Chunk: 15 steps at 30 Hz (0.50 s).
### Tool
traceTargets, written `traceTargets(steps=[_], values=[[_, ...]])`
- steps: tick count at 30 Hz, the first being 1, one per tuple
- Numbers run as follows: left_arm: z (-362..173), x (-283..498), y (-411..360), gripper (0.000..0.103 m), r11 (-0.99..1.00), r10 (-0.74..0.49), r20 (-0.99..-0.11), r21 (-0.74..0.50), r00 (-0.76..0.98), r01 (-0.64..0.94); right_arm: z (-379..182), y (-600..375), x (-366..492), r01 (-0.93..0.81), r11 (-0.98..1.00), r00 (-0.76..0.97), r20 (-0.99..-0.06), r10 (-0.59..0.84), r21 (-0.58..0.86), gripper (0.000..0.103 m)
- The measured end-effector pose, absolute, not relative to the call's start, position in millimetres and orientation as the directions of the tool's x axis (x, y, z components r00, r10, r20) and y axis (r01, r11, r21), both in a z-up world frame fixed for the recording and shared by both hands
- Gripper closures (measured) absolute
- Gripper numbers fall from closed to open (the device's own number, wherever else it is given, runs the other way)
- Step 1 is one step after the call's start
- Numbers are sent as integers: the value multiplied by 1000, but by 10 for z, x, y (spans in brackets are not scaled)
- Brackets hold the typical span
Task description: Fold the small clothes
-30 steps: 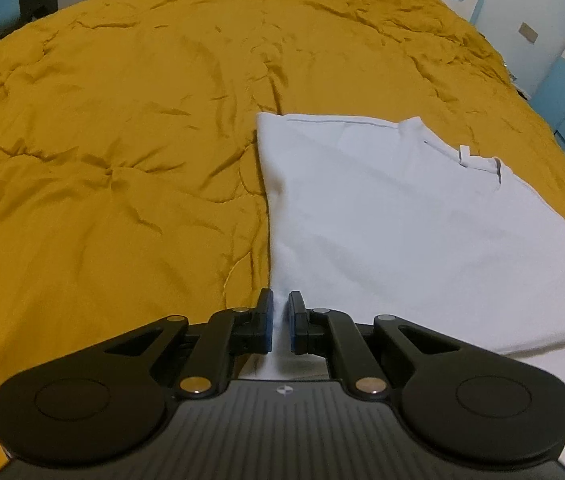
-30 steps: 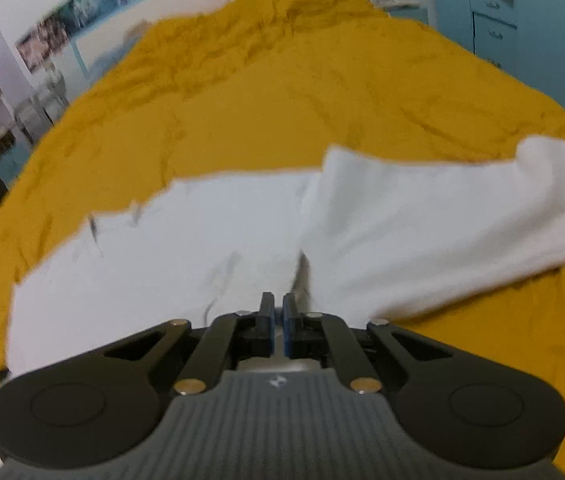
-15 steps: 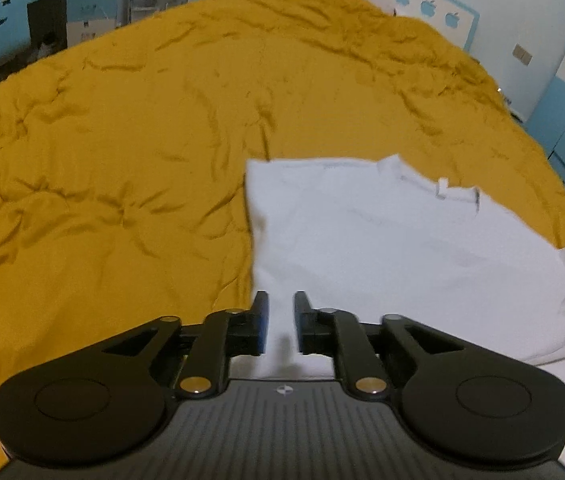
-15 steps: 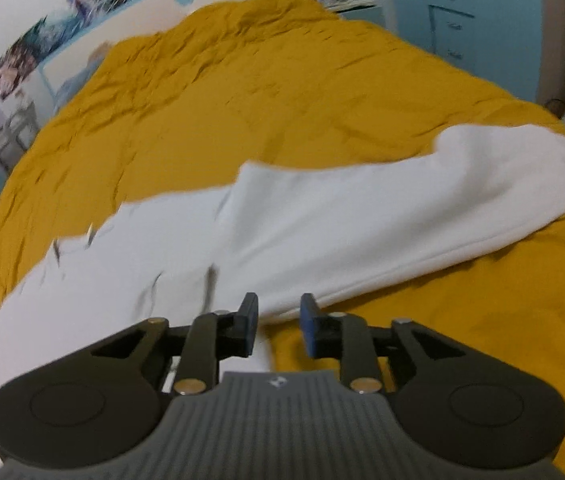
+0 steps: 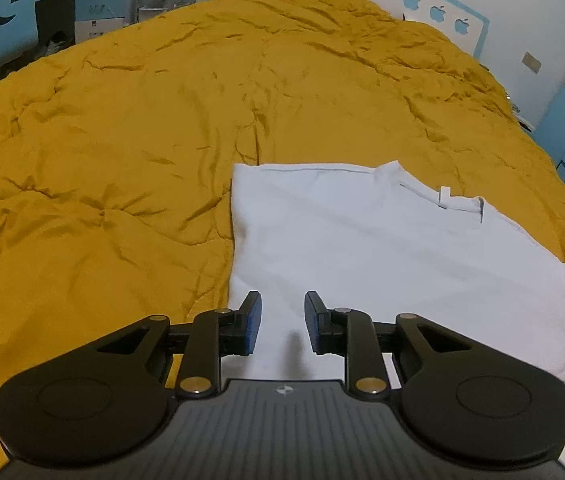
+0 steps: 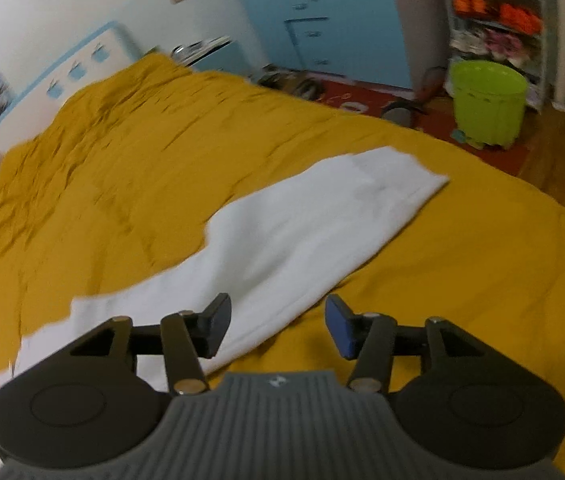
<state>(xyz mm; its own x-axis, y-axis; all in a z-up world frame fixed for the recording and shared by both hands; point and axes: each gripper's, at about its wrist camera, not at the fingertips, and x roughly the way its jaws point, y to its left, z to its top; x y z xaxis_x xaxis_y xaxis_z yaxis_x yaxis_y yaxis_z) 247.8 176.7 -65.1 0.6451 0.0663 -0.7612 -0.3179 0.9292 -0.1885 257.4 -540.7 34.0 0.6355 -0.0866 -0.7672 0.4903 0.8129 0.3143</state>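
Note:
A white T-shirt (image 5: 382,248) lies flat on a mustard-yellow bed cover (image 5: 122,140), its left side folded over with a straight edge and its neck label showing. My left gripper (image 5: 280,322) is open and empty, just above the shirt's near edge. In the right wrist view the shirt's unfolded long part (image 6: 302,240) stretches away toward the bed's foot. My right gripper (image 6: 276,326) is wide open and empty, above the shirt's near edge and the cover.
The bed cover (image 6: 462,260) ends at the right, where a wooden floor, a green bin (image 6: 486,104) and a shelf stand. Blue cabinets (image 6: 314,20) line the wall. A blue chair (image 5: 4,28) and a desk stand beyond the bed's left side.
Both grippers opened and let go of the shirt. The left one rose and drew back a little. The right one swung to the right, now looking toward the bed's foot and floor.

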Motion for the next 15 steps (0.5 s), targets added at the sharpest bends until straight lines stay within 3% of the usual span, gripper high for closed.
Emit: traceTargets(steps=[15], values=[[-911, 2633, 1671, 71, 920, 130, -803, -121, 582, -373, -177, -6367, 2661, 638, 620, 649, -753, -114, 456, 53]])
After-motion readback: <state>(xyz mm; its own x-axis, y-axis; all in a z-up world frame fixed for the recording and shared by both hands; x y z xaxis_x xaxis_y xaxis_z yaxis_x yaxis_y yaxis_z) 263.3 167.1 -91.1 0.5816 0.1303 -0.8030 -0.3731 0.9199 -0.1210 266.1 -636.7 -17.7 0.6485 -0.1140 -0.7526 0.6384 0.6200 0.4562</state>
